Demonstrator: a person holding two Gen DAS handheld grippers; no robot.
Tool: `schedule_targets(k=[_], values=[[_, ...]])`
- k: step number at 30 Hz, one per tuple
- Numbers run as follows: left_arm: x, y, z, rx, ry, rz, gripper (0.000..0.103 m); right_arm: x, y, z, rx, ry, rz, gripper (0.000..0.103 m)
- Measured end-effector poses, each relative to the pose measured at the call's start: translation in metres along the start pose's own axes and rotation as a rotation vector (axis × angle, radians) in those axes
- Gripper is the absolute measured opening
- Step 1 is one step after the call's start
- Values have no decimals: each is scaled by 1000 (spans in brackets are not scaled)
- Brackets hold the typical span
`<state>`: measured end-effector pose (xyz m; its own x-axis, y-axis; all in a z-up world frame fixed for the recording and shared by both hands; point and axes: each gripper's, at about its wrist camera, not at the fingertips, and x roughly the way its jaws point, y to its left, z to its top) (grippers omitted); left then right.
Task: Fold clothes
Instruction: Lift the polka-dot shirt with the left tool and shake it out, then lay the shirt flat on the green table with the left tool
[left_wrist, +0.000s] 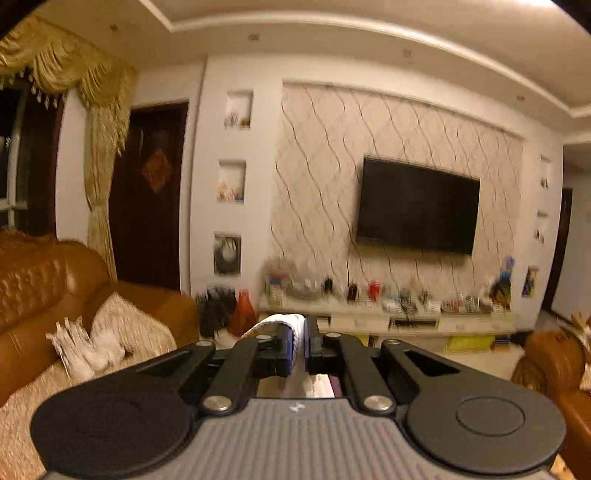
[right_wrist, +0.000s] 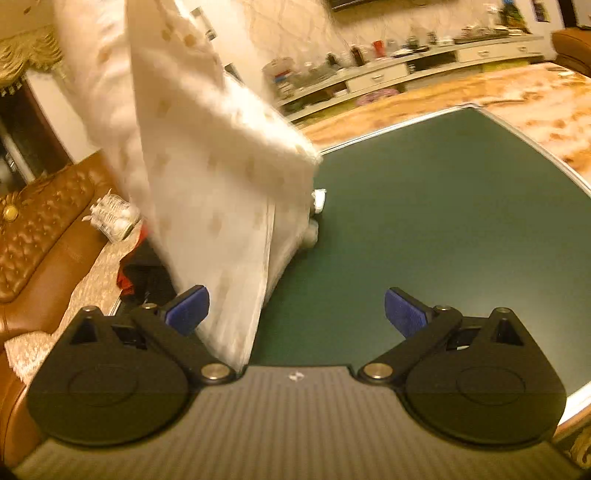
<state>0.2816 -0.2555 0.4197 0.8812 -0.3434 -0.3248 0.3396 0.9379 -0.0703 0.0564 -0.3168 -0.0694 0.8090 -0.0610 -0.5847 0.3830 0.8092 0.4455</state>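
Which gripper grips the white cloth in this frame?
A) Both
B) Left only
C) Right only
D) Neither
B: the left gripper is shut on a bit of white cloth, while the right gripper stands wide open over the green table, the cloth hanging past its left finger with no pinch.

The left wrist view rides high, looking almost level across the room at the wall television (left_wrist: 417, 206) and the low cabinet (left_wrist: 388, 314) beneath. The right wrist view sits close above the green counter (right_wrist: 443, 221), tilted down. Both catch that cabinet (right_wrist: 406, 70) and the brown sofa (left_wrist: 44, 295) (right_wrist: 48, 229).
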Motion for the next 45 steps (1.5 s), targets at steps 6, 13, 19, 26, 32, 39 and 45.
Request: schedule_targets(k=[6, 13, 19, 26, 32, 39, 45], values=[[71, -14, -28, 21, 73, -25, 6, -23, -16, -7, 44, 6, -2, 103], [87, -49, -15, 51, -84, -110, 6, -23, -2, -10, -43, -4, -13, 103], [18, -37, -64, 79, -170, -296, 6, -15, 8, -10, -80, 5, -20, 103], [-35, 21, -280, 99, 94, -404, 6, -24, 0, -13, -46, -21, -12, 103], [-3, 87, -478, 36, 428, -294, 6, -29, -16, -14, -53, -25, -84, 103], [1, 145, -590, 65, 550, -241, 7, -23, -38, -18, -144, 37, -179, 103], [-22, 167, -607, 77, 602, -209, 11, 3, -47, -24, -253, 133, -214, 103]])
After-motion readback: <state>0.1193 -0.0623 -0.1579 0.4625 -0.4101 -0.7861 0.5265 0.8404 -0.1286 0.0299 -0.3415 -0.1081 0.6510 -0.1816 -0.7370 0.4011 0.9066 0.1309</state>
